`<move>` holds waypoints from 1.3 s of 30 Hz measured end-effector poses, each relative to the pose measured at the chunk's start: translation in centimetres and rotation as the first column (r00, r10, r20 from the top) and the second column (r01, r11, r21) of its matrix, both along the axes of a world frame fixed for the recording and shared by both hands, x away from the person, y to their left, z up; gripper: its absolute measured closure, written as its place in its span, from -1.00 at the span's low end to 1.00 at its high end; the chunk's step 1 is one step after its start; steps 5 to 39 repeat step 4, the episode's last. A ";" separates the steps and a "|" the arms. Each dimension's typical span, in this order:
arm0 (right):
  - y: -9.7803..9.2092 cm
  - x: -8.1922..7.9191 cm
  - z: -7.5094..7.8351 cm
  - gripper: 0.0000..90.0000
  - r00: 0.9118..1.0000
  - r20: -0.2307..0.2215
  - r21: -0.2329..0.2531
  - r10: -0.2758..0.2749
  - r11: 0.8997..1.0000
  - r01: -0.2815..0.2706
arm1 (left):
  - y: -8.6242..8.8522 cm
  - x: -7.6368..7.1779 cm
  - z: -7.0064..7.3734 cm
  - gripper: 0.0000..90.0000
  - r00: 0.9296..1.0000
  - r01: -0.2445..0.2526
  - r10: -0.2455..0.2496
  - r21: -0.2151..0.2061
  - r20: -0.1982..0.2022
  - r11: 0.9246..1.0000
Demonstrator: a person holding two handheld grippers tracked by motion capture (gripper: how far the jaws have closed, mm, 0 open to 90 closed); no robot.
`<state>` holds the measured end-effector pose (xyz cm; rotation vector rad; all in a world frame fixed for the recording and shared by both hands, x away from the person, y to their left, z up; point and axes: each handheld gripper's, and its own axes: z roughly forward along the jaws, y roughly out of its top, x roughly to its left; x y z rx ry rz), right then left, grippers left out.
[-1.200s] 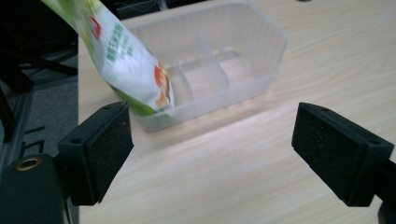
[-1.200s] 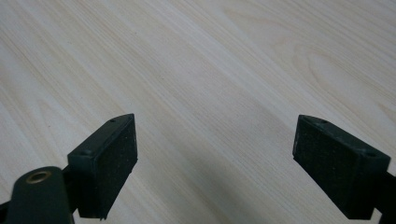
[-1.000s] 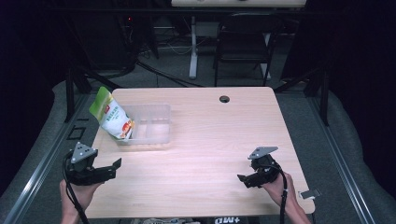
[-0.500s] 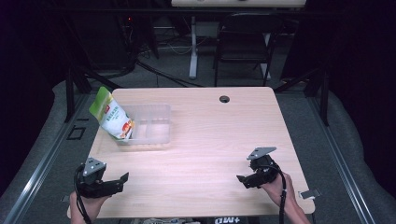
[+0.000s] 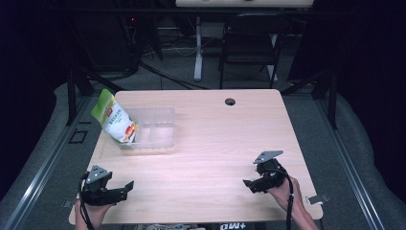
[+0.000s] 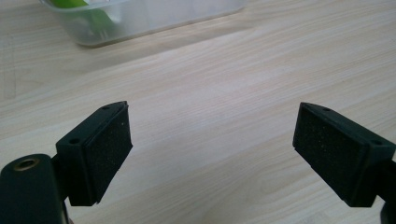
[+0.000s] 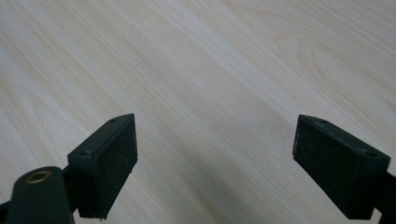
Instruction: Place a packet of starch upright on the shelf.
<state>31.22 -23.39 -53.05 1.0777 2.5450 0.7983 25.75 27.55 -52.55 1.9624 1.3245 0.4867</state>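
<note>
High view: we park left tool [image 5: 125, 187] and right tool [image 5: 250, 184] near counter's [image 5: 215, 139] front corners, both wide open, empty; pouch [image 5: 115, 118] leans in bin [image 5: 155, 132] at left edge.

Table [image 5: 215, 143]: pale wood, rounded corners, a round black port [image 5: 230, 101] near its far edge.
Floor [image 5: 344, 143]: grey carpet, darker strips running along both sides of the table.
Chair [image 5: 249, 48]: dark, folding type, behind the table's far edge.
Desk leg [image 5: 197, 48]: white, upright, left of the chair.
Cables [image 5: 158, 72]: black, trailing across the floor behind the table.
Light: bright on the tabletop; the room around it falls to near black.
</note>
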 end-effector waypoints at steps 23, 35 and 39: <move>0.0 0.0 0.0 -0.71 1.000 0.001 -0.001 0.005 1.000 -0.005 | 0.0 0.4 -0.4 -0.76 1.000 0.013 -0.013 -0.003 -0.026 1.000; 0.0 0.0 0.0 -0.71 1.000 0.001 -0.001 0.005 1.000 -0.005 | 0.0 0.4 -0.4 -0.76 1.000 0.013 -0.013 -0.003 -0.026 1.000; 0.0 0.0 0.0 -0.71 1.000 0.001 -0.001 0.005 1.000 -0.005 | 0.0 0.4 -0.4 -0.76 1.000 0.013 -0.013 -0.003 -0.026 1.000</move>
